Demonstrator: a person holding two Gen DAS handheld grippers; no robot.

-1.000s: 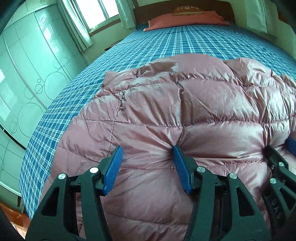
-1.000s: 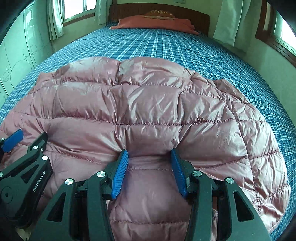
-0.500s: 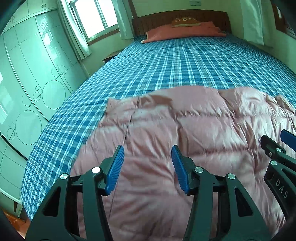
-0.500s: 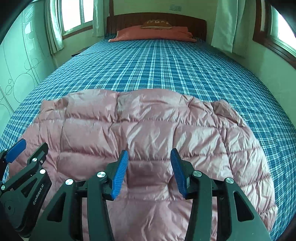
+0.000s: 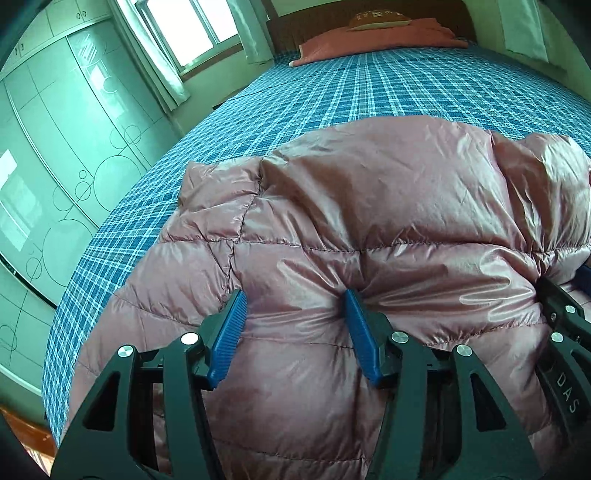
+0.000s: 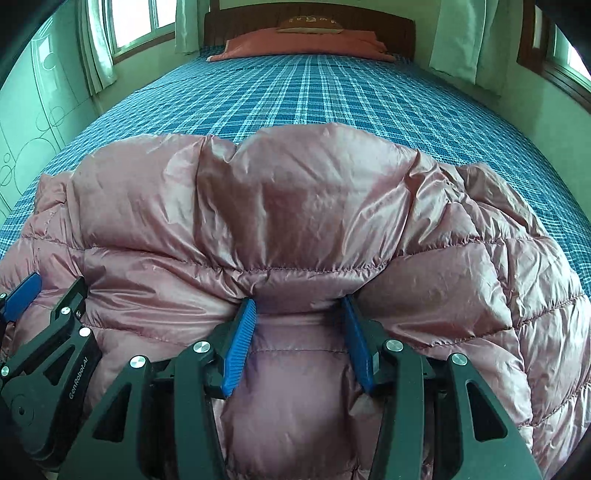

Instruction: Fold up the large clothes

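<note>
Plaid bed bears pink jacket (puffy, quilted).

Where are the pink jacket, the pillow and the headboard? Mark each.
Pink jacket (image 6: pixel 306 206): right wrist view, bulging top panel.
Pillow (image 6: pixel 303 43): right wrist view, its front face.
Headboard (image 6: pixel 400 29): right wrist view, right end.

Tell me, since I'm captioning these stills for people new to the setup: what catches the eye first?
A puffy, shiny pink down jacket fills the near half of both views, bulging up on the blue plaid bedsheet. The blue-padded left tool and right tool each press into its quilted fabric, side by side. At the far end, a salmon pillow lies against the dark wooden headboard.
</note>
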